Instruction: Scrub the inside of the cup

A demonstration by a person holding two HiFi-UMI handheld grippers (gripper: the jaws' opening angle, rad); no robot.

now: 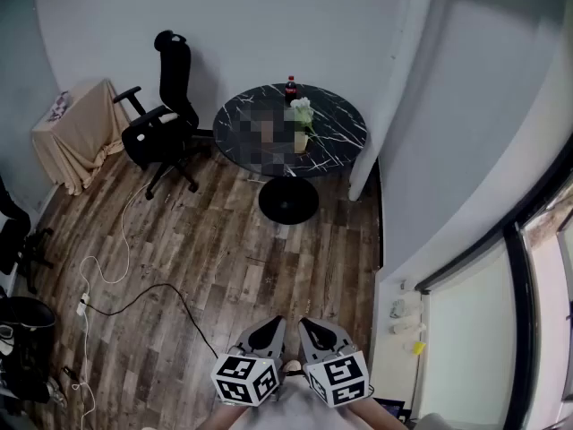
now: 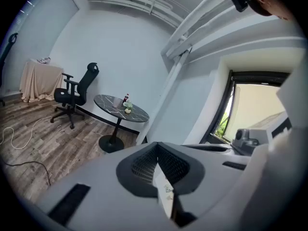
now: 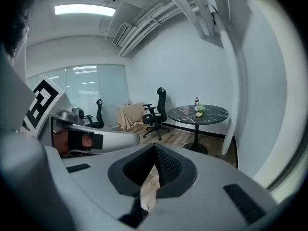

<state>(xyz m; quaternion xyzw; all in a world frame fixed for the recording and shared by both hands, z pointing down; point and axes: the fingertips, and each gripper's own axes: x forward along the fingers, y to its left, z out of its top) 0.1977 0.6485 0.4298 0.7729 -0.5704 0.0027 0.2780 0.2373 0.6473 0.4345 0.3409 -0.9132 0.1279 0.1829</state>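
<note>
Jaws were pressed together on nothing at both the left gripper [image 1: 276, 323] and right gripper [image 1: 307, 323], side by side above the floor [image 1: 224, 240]; cup [image 3: 186, 110] stood well apart on the table [image 1: 345, 141]

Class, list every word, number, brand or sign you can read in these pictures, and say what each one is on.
No text is readable.
Bottle on the round table: red label, too small to read.
Marker cubes: square patterns only, no letters.
</note>
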